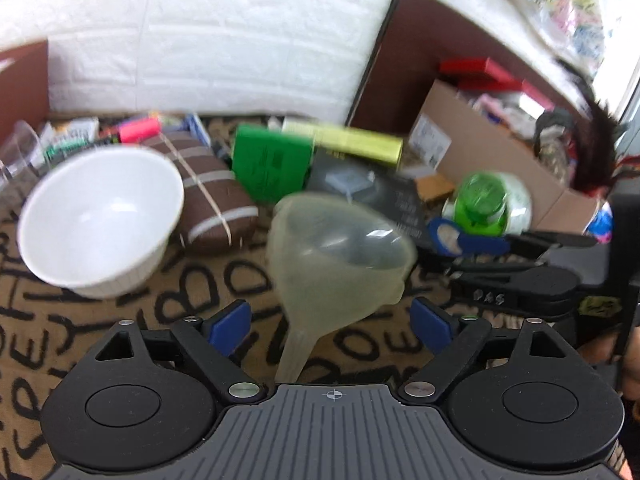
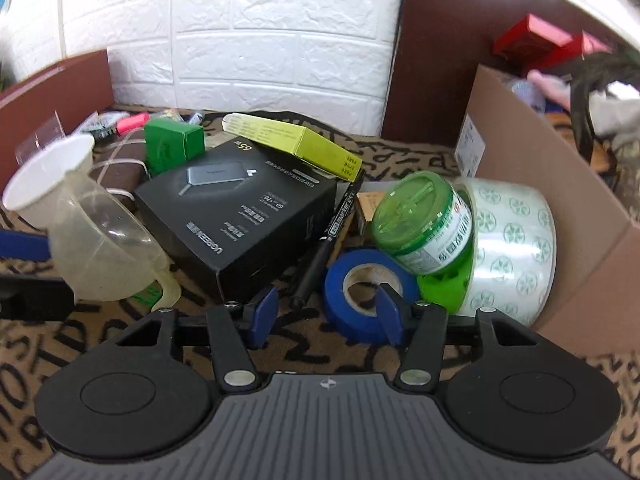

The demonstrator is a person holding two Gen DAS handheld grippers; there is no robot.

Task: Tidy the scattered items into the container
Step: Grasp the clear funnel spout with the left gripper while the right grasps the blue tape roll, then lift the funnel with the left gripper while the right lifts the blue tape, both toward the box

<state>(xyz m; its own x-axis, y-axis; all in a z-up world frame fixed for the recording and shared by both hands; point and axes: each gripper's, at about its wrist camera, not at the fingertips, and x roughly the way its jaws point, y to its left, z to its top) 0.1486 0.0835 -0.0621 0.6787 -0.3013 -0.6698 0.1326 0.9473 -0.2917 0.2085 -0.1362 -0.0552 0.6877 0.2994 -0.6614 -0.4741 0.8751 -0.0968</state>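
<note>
Your scattered items lie on a tan cloth [image 2: 320, 348] printed with black letters, in front of a white brick-pattern wall [image 2: 248, 32]. Near centre, the translucent funnel [image 1: 336, 248] stands between the fingers of your left gripper [image 1: 331, 324], its spout pointing toward the camera; the blue pads stand wide apart and clear of the funnel on both sides, so nothing is gripped. To its left sits a white bowl [image 1: 100, 216], tipped toward you, and behind that a brown striped pouch [image 1: 212, 192]. Further right, the blue tape roll [image 2: 366, 284] lies flat on the cloth; your right gripper [image 2: 326, 316] is about half open, with its right finger set over the roll's core hole and its left finger outside the roll, near the tip of a black marker [image 2: 332, 232]. Whether the pads press on the roll cannot be told. Just beyond the roll, a green-lidded jar [image 2: 420, 220] lies on its side against a large clear tape roll [image 2: 516, 236] with green print. A black charger box [image 2: 240, 216] lies centre, a yellow-green carton [image 2: 296, 144] resting across its far edge and a green box [image 2: 172, 148] behind. The cardboard box [image 2: 560, 248], your container, stands open at the far right, touching the clear tape roll.
</note>
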